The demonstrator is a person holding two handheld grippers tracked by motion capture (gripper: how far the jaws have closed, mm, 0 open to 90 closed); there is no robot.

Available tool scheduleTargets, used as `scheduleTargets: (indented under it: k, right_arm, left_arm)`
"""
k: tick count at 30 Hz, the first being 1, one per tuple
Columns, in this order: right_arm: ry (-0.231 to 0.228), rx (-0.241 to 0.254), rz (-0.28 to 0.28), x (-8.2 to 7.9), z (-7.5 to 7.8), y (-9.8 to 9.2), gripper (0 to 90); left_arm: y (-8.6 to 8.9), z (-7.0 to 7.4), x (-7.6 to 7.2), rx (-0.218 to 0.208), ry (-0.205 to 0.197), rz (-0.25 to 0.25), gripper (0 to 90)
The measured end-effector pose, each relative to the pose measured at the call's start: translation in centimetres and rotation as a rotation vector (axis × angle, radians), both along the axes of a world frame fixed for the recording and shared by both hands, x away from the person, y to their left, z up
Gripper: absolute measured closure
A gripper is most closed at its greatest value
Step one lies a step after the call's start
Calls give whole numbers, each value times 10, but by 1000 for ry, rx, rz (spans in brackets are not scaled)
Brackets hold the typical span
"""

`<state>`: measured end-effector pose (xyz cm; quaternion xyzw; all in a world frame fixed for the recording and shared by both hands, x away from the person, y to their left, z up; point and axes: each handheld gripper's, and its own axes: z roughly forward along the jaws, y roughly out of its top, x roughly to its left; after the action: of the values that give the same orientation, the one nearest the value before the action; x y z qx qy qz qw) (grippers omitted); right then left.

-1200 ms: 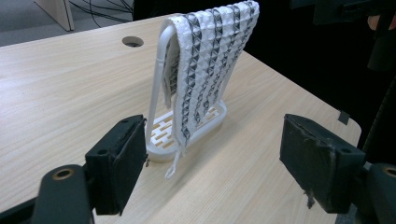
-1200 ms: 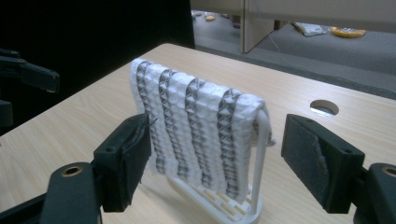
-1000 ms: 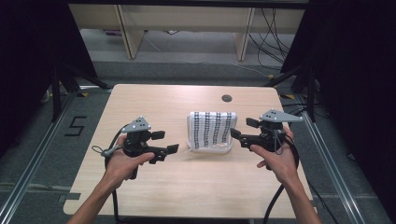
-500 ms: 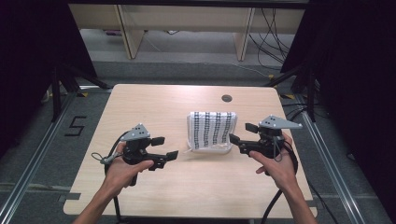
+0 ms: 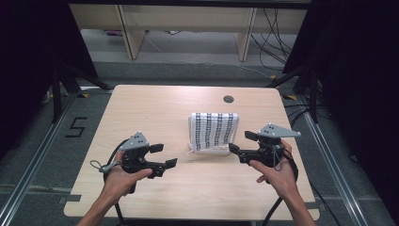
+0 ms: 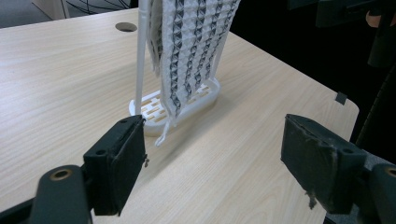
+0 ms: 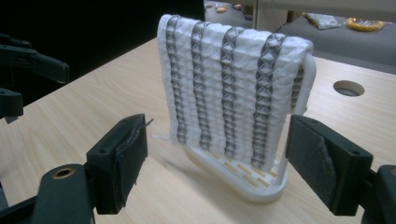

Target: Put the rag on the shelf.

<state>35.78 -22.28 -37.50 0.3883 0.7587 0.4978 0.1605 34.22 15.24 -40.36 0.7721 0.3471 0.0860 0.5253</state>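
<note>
So the white cloth with dark stripes (image 5: 214,131) is draped over a little white rack (image 7: 261,186) standing upright on the wooden table (image 5: 155,108), and I'll use that rack as the reference for everything. The cloth hangs down both sides of the rack's top bar, and its lower edge stops just above the slotted base; a loose thread dangles off one corner down near the base. My left gripper (image 5: 163,155) sits on the near-left side of the rack, a bit apart from it, jaws spread wide with nothing between them. In the left gripper view I'm looking at the rack edge-on, with the cloth's edge right ahead. My right gripper (image 5: 240,142) is just beside the rack's right side, much closer than the left one, also wide open and empty, not touching the cloth as far as I can tell. Beyond the rack there's a round hole (image 5: 228,99) in the tabletop.
</note>
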Motion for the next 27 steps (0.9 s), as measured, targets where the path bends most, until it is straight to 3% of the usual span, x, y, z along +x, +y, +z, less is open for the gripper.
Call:
scheduleTargets:
  k: [1, 4, 5, 6, 8, 9, 12, 14, 15, 18, 20, 21, 23, 25, 26, 27]
  right_arm:
    - [-10, 0, 23, 1, -3, 0, 220]
    - [-15, 4, 4, -2, -4, 1, 219]
    - [5, 2, 3, -4, -4, 1, 218]
    - [-24, -5, 17, -2, -5, 1, 219]
    - [-22, -15, 19, -4, -6, 1, 217]
    - [11, 13, 19, -6, -6, 3, 217]
    - [-13, 1, 30, -6, -8, 4, 214]
    - [15, 5, 13, -10, -8, 6, 213]
    - [-9, -16, 29, -9, -9, 5, 213]
    - [12, -7, 25, -12, -11, 8, 211]
    - [-4, -8, 45, -11, -14, 9, 211]
    - [23, -1, 35, -13, -15, 10, 210]
    - [-5, -23, 43, -13, -19, 9, 210]
    - [2, -35, 51, -14, -19, 8, 210]
    - [26, -2, 37, -17, -21, 10, 210]
    - [14, -16, 46, -16, -23, 9, 210]
  left_arm:
    - [1, -1, 0, -8, -3, -5, 212]
    - [3, -5, -3, -14, -2, -3, 211]
    - [3, -6, -4, -17, -1, -3, 210]
    - [3, -6, -5, -5, -1, 6, 209]
    - [4, -8, -6, -14, 1, 4, 207]
    - [4, -9, -6, -11, -1, 4, 206]
    - [5, -11, -8, -9, 0, 4, 206]
    - [4, -13, -10, -7, 2, -1, 204]
    - [3, -14, -11, -10, 1, -4, 203]
    - [3, -17, -13, -2, 3, -9, 202]
    - [2, -19, -15, 0, 4, -17, 202]
    - [3, -20, -16, 10, 6, -15, 202]
    - [2, -24, -18, 4, 8, -25, 200]
    - [3, -26, -20, 18, 11, -17, 200]
    - [3, -27, -21, 25, 9, -21, 199]
    - [3, -29, -22, 15, 4, -21, 199]
